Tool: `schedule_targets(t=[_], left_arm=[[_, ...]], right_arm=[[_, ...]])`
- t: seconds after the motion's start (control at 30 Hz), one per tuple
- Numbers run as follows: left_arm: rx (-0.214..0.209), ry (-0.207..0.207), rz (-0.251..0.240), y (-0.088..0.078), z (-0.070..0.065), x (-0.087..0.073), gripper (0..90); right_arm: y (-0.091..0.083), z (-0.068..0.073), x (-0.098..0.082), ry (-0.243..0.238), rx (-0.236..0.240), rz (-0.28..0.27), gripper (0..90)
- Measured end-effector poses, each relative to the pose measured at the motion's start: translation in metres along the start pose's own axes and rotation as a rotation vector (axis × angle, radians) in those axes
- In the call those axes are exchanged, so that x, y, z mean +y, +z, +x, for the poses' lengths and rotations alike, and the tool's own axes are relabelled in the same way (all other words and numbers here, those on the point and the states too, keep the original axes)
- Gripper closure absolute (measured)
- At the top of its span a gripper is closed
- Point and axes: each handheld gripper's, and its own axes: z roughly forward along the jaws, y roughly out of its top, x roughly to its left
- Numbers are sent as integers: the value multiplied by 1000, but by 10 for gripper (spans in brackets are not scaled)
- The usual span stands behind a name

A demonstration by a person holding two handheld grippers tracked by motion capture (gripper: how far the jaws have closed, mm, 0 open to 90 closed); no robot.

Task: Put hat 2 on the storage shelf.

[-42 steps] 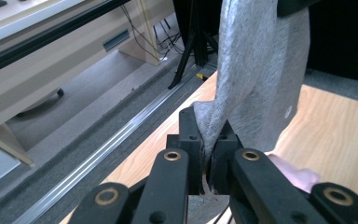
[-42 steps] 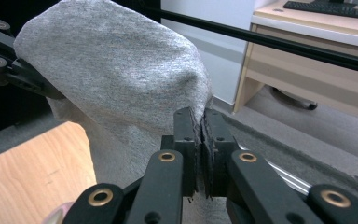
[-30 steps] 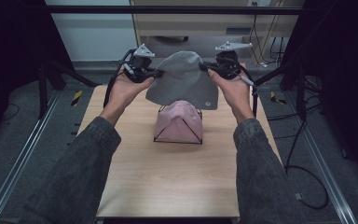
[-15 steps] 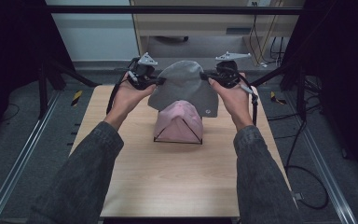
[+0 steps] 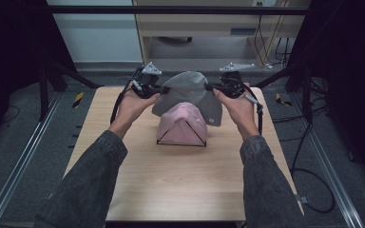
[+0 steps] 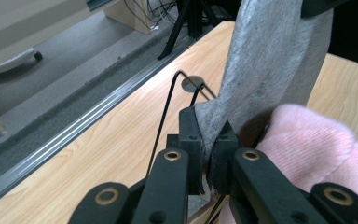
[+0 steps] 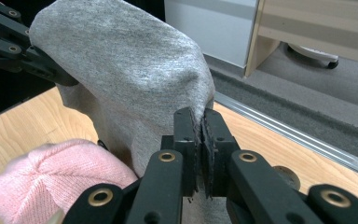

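Note:
A grey knit hat [image 5: 188,92] hangs stretched between my two grippers, over the far part of a pink knit hat [image 5: 183,124] that sits on a black wire stand [image 5: 181,143] at the table's middle. My left gripper [image 5: 164,89] is shut on the grey hat's left edge [image 6: 216,119]; its jaws pinch the fabric [image 6: 208,154]. My right gripper [image 5: 208,87] is shut on the hat's right edge [image 7: 168,84], pads pressed on the cloth [image 7: 200,140]. The pink hat [image 6: 317,144] lies close under the grey one [image 7: 51,182]. The wire stand's rods [image 6: 170,107] rise beside my left jaws.
The light wooden table [image 5: 171,180] has bare room in front of the stand and to both sides. Metal rails [image 5: 24,156] run along the floor left and right. A wooden cabinet [image 5: 204,28] stands behind the table, with cables [image 5: 309,156] on the floor at right.
Both hands have come down and slightly nearer, lowering the grey hat so that it now covers the top of the pink hat. Both grips are unchanged.

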Motion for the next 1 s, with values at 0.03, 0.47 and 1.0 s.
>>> schedule_targets(t=[0.03, 0.47, 1.0], left_arm=[[-2, -5, -2, 0, 0, -2, 865], [-7, -23, 9, 2, -1, -16, 865], [-16, -65, 28, 13, -4, -41, 865]], right_arm=[[1, 0, -1, -2, 0, 3, 864], [16, 4, -17, 11, 16, 38, 863], [26, 8, -39, 28, 25, 72, 864]])
